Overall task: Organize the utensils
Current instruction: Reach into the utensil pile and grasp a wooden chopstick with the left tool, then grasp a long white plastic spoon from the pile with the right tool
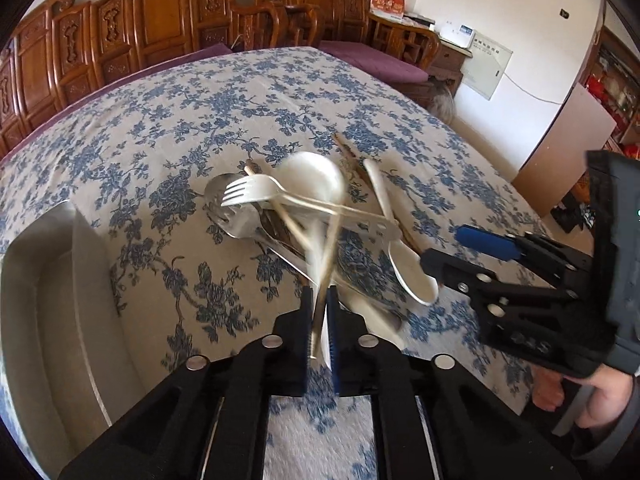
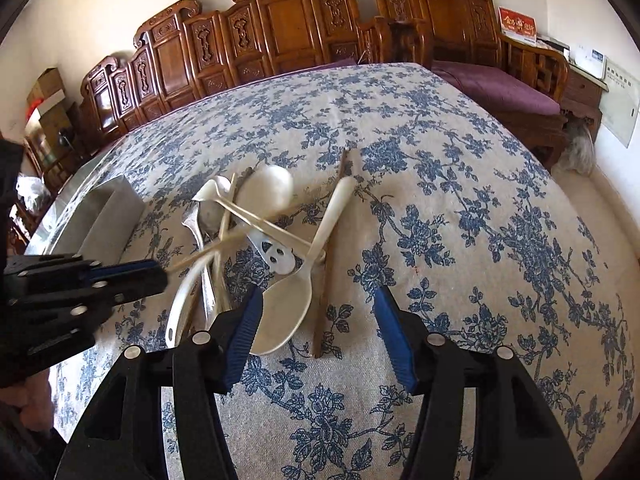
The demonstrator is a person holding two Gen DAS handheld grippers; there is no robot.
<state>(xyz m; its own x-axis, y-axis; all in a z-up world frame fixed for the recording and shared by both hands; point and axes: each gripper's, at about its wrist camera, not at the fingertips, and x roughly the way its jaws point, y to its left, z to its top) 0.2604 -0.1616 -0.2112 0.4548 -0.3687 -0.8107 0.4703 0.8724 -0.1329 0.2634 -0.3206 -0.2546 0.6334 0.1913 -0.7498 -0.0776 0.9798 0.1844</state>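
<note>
Left wrist view first: the left gripper [image 1: 320,320] has its blue-padded fingers [image 1: 333,344] pressed almost together, pinching the near end of a thin pale chopstick [image 1: 326,264] that rises between them toward the pile, blurred along its length. Beyond the fingertips the utensils lie heaped on the blue-flowered tablecloth [image 1: 168,128]. A metal fork [image 1: 256,192] lies tines-left across the top, its handle running right over a white ceramic spoon [image 1: 412,268] whose bowl faces the camera. A steel spoon [image 1: 232,216] sits under the fork, and a rounded white spoon bowl [image 1: 316,178] is behind it. A dark wooden chopstick [image 1: 352,156] pokes out at the far side. At the left edge stands a grey metal tray [image 1: 60,300], apart from the heap.

From the right wrist view, the right gripper [image 2: 318,328] hangs with its fingers [image 2: 244,332] spread wide and nothing between the pads; the left pad sits just over the near rim of the white ceramic spoon, though whether it touches I cannot tell. A brown chopstick [image 2: 326,292] lies between the open fingers on the cloth. The fork handle ends in a panda-face cut-out [image 2: 276,254]. A second white spoon [image 2: 180,304] lies to the left.

Carved wooden benches [image 2: 280,24] with purple cushions line the far wall. A red card [image 2: 517,24] carries gold characters too small to read.
</note>
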